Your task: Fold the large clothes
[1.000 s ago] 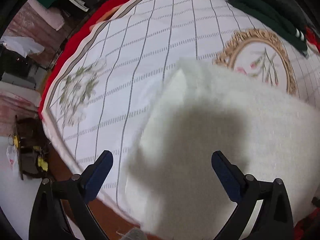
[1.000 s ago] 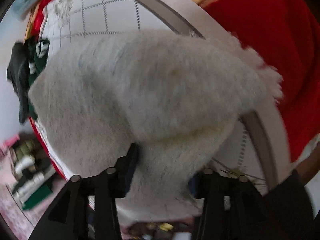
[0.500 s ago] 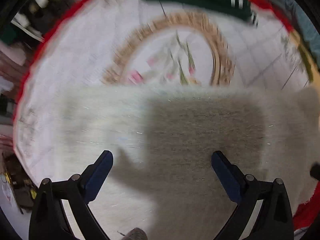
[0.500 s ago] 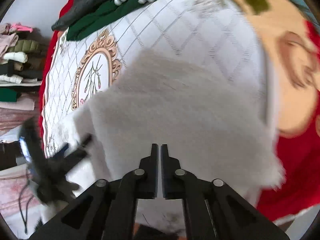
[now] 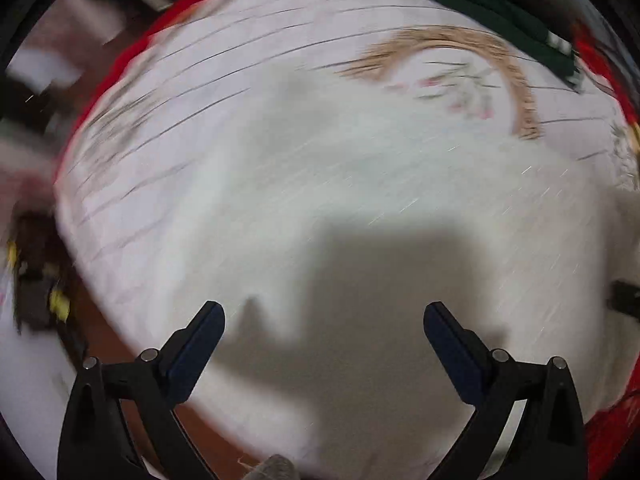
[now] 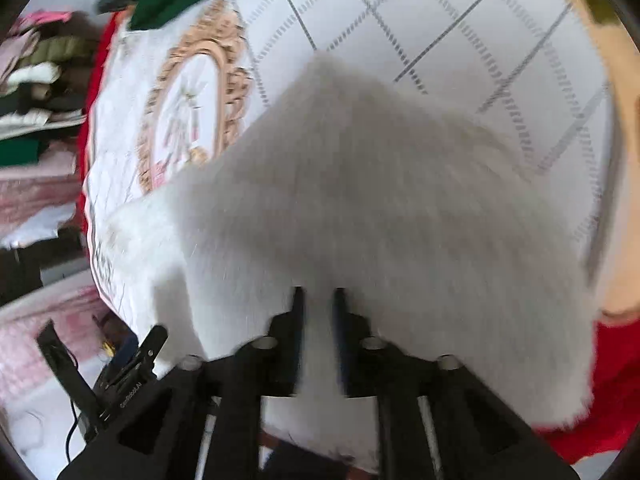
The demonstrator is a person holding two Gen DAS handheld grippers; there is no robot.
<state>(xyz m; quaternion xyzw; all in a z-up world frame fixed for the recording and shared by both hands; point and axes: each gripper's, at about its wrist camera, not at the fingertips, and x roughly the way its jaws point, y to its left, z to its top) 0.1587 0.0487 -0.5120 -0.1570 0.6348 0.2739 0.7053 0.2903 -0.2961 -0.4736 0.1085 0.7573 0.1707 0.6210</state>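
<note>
Right gripper point(image 6: 318, 300) fingers are opening above the fluffy white garment point(image 6: 380, 208) — nothing pinched — left gripper point(image 5: 324, 332) hovering wide apart (square the table-edge fold first).

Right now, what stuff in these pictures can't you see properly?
- Fluffy white garment: its near edge is hidden behind the right gripper in the right wrist view, so its full shape is unknown. The jaws are opening with nothing pinched.
- Tablecloth: motion blur smears its pattern in the left wrist view.
- Dark green clothing: cut off by the top edge.
- Left gripper: open, its shadow darkens the garment beneath.
</note>
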